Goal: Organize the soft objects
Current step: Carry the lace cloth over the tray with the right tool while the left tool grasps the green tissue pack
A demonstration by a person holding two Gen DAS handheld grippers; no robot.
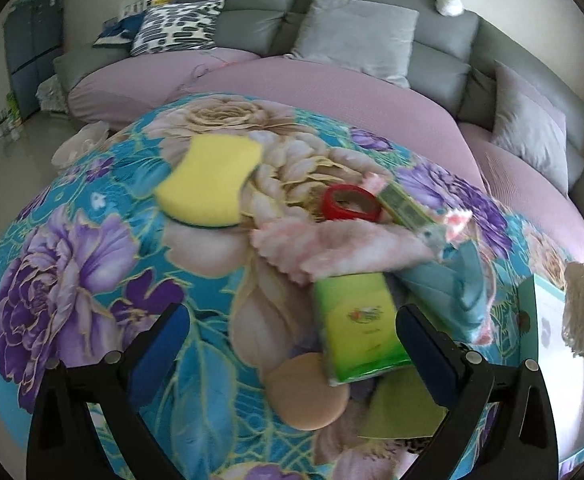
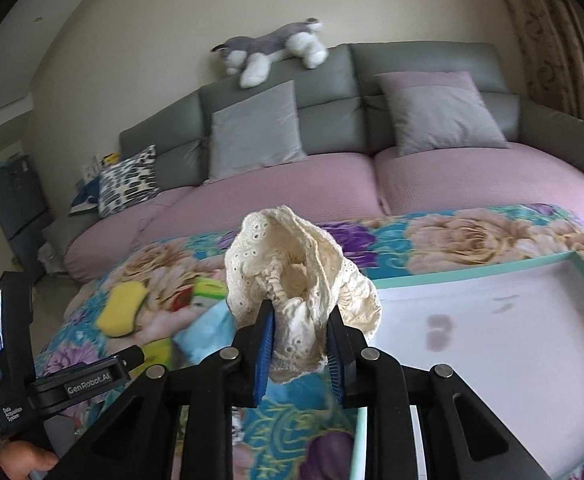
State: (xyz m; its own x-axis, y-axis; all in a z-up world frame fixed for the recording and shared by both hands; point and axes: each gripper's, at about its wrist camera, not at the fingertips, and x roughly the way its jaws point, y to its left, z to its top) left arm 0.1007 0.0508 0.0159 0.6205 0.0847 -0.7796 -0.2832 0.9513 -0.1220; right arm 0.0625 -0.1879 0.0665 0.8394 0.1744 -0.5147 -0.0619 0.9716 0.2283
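Soft, even daylight fills both views, casting only faint shadows and no glare. Fisheye distortion bends the long grey sofa (image 1: 371, 36) and darkens the corners. The green rectangular tissue pack (image 1: 359, 326) and neighbouring items smear with motion blur.

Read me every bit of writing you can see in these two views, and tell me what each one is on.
"GenRobot.AI": white letters on the black clamp bar of the left gripper, seen from the right wrist view.
"Data Acquisition System": small white letters on the left gripper's handle.
Green tissue pack: a small printed logo, too blurred to read.
Green printed packet by the red tape roll: print too small to read.
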